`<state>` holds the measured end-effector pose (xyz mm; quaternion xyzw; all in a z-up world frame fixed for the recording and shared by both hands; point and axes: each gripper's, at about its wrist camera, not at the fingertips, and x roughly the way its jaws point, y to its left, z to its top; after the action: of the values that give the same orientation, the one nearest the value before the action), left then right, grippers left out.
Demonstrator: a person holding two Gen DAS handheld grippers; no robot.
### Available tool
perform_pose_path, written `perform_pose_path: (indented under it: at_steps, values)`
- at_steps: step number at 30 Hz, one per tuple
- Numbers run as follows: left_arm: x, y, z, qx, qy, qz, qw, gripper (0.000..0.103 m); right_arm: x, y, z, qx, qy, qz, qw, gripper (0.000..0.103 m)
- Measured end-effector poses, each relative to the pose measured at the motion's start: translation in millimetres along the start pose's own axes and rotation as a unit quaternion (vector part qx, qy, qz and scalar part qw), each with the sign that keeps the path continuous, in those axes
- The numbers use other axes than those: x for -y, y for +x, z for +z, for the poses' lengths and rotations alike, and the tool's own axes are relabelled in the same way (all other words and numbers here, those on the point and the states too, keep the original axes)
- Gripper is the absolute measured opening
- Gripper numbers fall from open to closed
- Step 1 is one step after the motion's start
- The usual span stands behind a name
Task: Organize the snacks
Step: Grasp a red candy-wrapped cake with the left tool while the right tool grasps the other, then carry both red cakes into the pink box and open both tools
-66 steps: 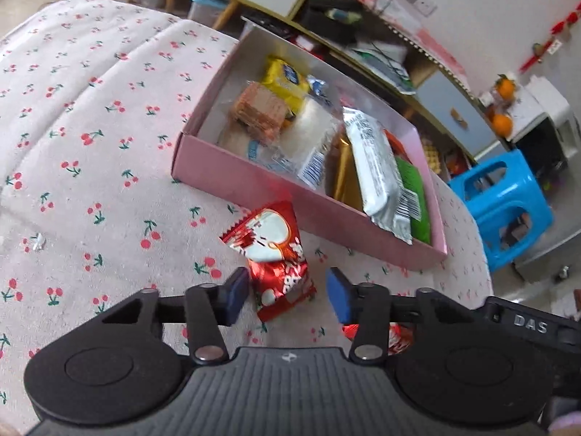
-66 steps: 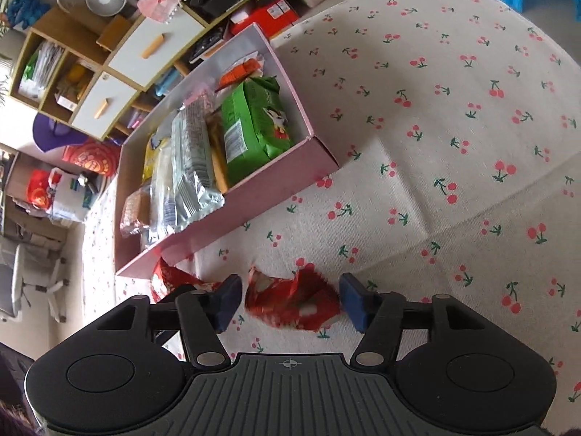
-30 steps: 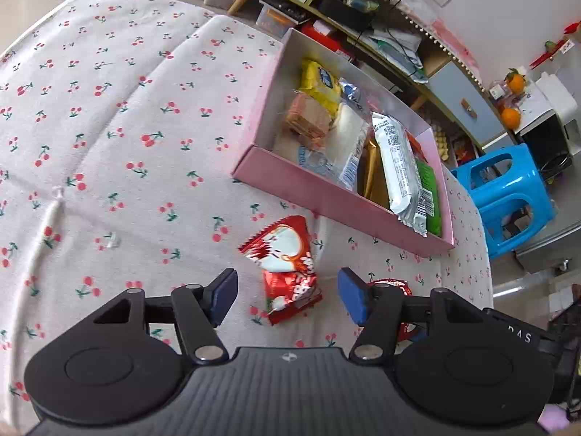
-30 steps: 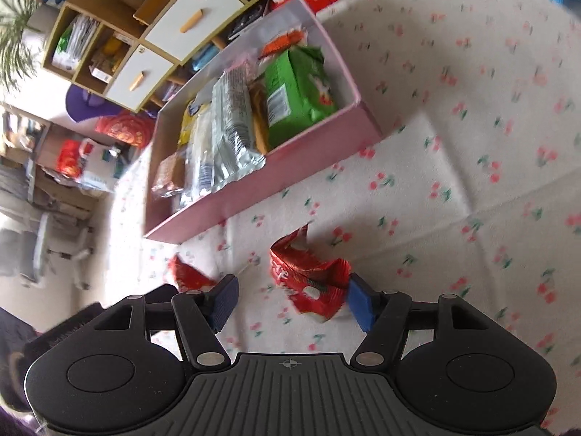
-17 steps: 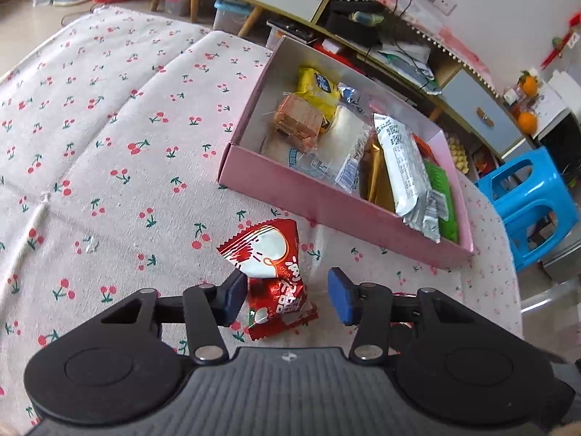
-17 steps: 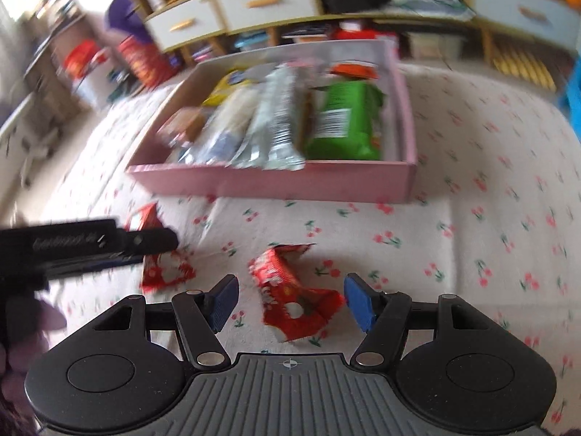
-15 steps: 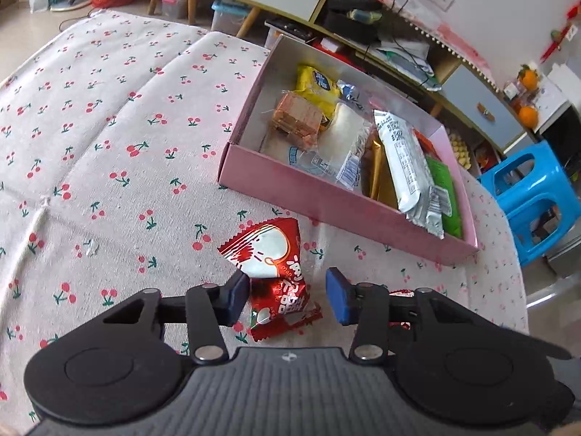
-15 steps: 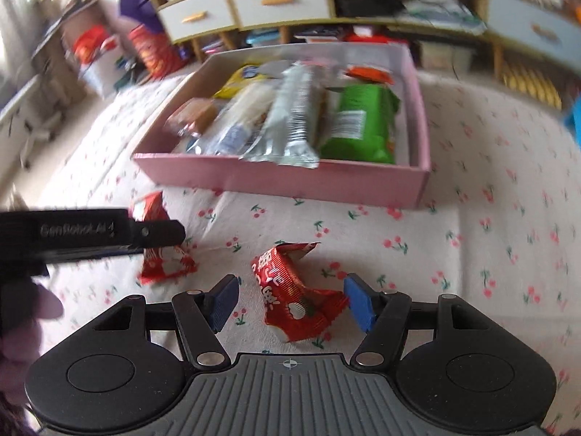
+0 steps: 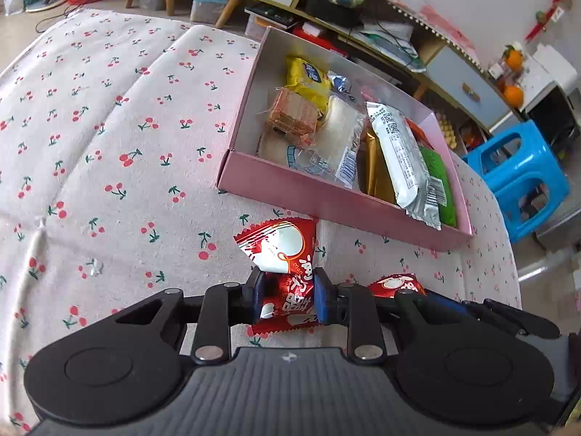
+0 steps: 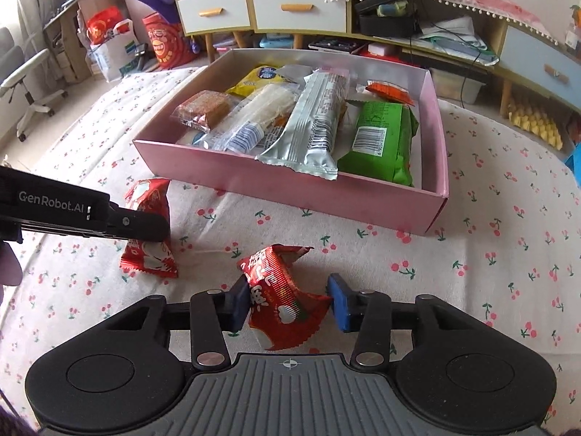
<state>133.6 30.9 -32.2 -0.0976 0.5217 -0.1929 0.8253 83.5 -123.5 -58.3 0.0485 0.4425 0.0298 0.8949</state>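
Observation:
Two red snack packets lie on the cherry-print cloth in front of a pink box (image 9: 326, 205) that holds several snacks. In the left wrist view my left gripper (image 9: 288, 296) is closing, and both blue pads press the lower half of one red packet (image 9: 279, 247). In the right wrist view my right gripper (image 10: 288, 305) is closing too, its pads touching both sides of the crumpled second red packet (image 10: 279, 287). The pink box (image 10: 290, 185) stands just beyond. My left gripper (image 10: 145, 225) reaches in from the left over its packet (image 10: 149, 258).
Inside the box lie a green packet (image 10: 381, 138), a long silver packet (image 10: 316, 120) and wafers (image 10: 203, 107). A blue stool (image 9: 523, 181) stands past the table's right edge. Low cabinets with drawers (image 10: 297, 11) line the far wall.
Both pairs of jaws have narrowed onto their red packets. The right gripper rolled and swung round, so the box now sits level ahead of it. The left gripper stayed in place.

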Motion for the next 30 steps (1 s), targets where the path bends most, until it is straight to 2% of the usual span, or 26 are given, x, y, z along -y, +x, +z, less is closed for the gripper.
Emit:
perform_pose_path:
  at_steps: [4, 10, 22, 30]
  values:
    - [2, -5, 0, -0.007, 0.016, 0.002, 0.9998, 0.025, 4, -6, 4, -0.002, 0.027, 0.015, 1.0, 0.043]
    - [0, -12, 2, -0.015, 0.014, -0.012, 0.9997, 0.024, 5, -17, 6, 0.005, 0.042, 0.017, 0.999, 0.042]
    - [0, -30, 11, 0.025, 0.005, -0.046, 0.9986, 0.024, 18, -41, 16, 0.044, 0.093, 0.034, 0.994, 0.042]
    - [3, -26, 31, 0.054, 0.022, -0.053, 0.9969, 0.024, 24, -31, 39, 0.061, 0.131, 0.062, 0.988, 0.042]
